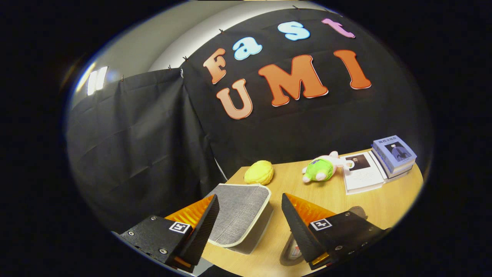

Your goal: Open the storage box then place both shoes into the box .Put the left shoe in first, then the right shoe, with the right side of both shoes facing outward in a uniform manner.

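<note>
Gripper point(250, 215) fingers wide open, empty; box point(240, 213) lid closed, between and just ahead. Risk: fingers slip off the thin lid rim, shoving box across desk point(346, 200).

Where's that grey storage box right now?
The grey storage box sits lid-closed on the table, just ahead between the open gripper fingers, near the yellow toy.
</note>
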Demonstrator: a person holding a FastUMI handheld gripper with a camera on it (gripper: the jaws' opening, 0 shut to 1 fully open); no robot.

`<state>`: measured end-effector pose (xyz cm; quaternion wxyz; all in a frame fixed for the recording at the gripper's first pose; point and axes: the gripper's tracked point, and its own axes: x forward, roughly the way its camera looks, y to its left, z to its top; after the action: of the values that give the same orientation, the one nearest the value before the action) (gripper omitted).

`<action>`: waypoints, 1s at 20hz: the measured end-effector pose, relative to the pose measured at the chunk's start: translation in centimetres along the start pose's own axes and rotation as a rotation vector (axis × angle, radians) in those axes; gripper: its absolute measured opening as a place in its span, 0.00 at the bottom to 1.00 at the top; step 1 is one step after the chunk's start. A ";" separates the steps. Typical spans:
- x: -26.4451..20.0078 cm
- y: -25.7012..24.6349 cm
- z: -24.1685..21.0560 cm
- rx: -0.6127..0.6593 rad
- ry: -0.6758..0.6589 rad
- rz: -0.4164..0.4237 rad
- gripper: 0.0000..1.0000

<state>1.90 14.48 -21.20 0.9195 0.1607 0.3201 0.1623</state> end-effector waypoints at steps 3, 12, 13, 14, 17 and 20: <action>2.2 0.5 -1.9 0.050 0.084 0.036 0.97; 6.8 1.2 -7.5 0.224 0.281 0.095 0.96; 7.1 1.3 -8.1 0.230 0.296 0.098 0.96; 7.6 1.3 -8.5 0.241 0.309 0.101 0.96; 8.7 1.5 -9.0 0.302 0.307 0.122 0.95; 9.7 1.2 -9.6 0.331 0.315 0.119 0.93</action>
<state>2.72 21.24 -33.05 0.8081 0.3004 0.4718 0.1845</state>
